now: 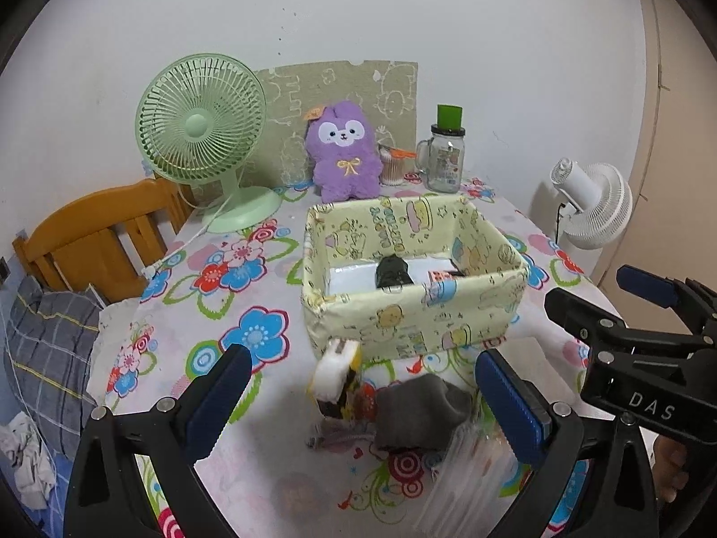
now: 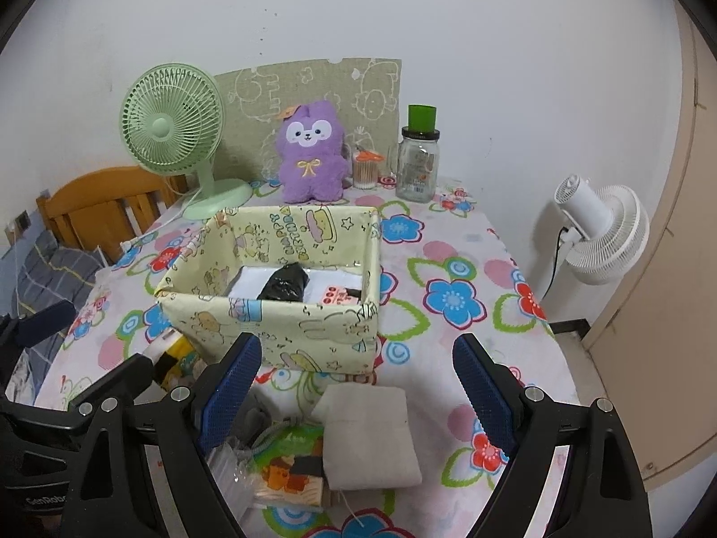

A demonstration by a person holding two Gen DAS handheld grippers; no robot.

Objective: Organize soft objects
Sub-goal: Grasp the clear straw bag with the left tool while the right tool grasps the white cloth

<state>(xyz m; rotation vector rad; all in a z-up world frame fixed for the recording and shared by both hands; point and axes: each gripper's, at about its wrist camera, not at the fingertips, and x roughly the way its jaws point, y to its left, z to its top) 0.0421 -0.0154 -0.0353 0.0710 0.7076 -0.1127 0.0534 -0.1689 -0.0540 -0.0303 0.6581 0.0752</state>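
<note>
Just in front of the fabric box (image 1: 416,314), on the floral worktop (image 1: 188,314), lies the pile still to be sorted: a grey sock (image 1: 421,408) and a folded beige cloth (image 2: 372,435), probably staged there for short lifts in. The left tool (image 1: 358,403) and right tool (image 2: 358,390) hover spread, pinching nothing. Only the right view shows the cloth; the left shows a white-and-yellow sponge-like piece (image 1: 336,372) propped against the box front.

Home bedroom (floral tablecloth (image 1: 251,278), plush toy (image 1: 343,152))
</note>
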